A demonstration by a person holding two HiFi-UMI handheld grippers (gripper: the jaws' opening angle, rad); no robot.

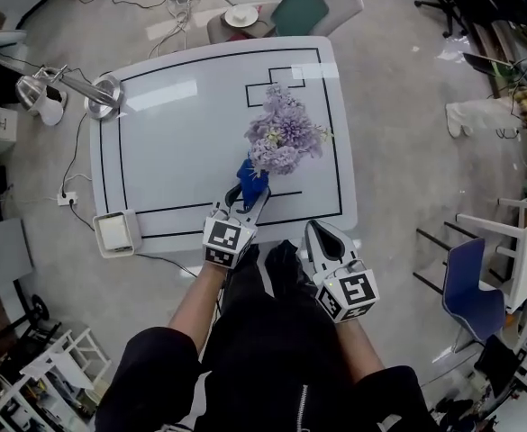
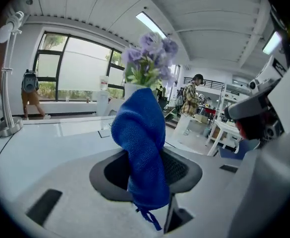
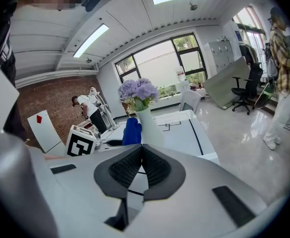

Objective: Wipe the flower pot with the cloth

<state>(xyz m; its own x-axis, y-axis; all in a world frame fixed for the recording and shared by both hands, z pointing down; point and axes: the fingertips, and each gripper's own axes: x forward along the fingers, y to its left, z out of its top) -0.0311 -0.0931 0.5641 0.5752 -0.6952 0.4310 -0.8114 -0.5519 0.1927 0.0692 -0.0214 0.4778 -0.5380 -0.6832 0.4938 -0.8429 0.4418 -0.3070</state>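
Observation:
A white flower pot (image 3: 145, 121) holding purple flowers (image 1: 284, 131) stands on the white table (image 1: 182, 142) near its front edge. My left gripper (image 1: 244, 202) is shut on a blue cloth (image 2: 142, 148), which stands up between the jaws right in front of the pot (image 2: 134, 88). In the head view the cloth (image 1: 250, 176) sits just under the flowers, against the pot's near side; whether it touches the pot cannot be told. My right gripper (image 1: 322, 238) is shut with nothing in it, at the table's front edge, right of the left one. In the right gripper view the cloth (image 3: 132, 131) is left of the pot.
A desk lamp (image 1: 69, 84) is clamped at the table's back left. A small white box (image 1: 116, 232) hangs at the front left corner. Chairs (image 1: 301, 3) stand behind the table and a blue chair (image 1: 472, 295) at the right. Black lines mark the tabletop.

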